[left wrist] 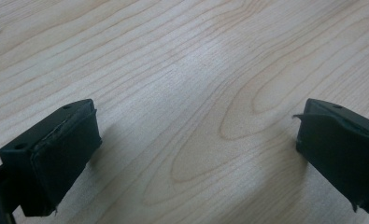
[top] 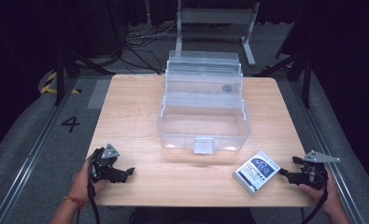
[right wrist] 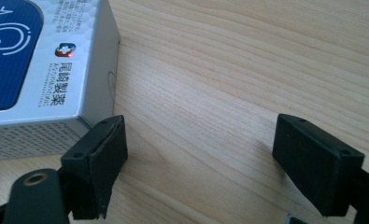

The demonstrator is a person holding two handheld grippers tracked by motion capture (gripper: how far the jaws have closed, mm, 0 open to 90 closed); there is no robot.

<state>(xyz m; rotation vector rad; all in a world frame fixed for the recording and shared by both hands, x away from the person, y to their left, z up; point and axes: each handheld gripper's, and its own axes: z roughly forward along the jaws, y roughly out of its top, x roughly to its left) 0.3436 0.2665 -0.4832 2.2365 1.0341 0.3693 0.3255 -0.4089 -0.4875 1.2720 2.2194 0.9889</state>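
A small silver carton with a blue label (top: 257, 171) lies flat near the table's front right edge. My right gripper (top: 288, 169) rests just right of it, open. In the right gripper view its jaws stand wide over bare wood (right wrist: 198, 163), and the carton (right wrist: 42, 70) lies just outside the left jaw, not between them. My left gripper (top: 126, 173) sits at the front left, held by a hand. It is open, with only wood grain between its jaws (left wrist: 196, 154). A clear plastic storage box (top: 201, 140) stands in the middle with its lid raised.
The wooden table (top: 140, 116) carries the clear box, whose raised tray holds a small dark round item (top: 227, 87). A latch tab (top: 203, 145) hangs on the box's front wall. Grey floor, cables and a metal stand (top: 215, 18) lie beyond the far edge.
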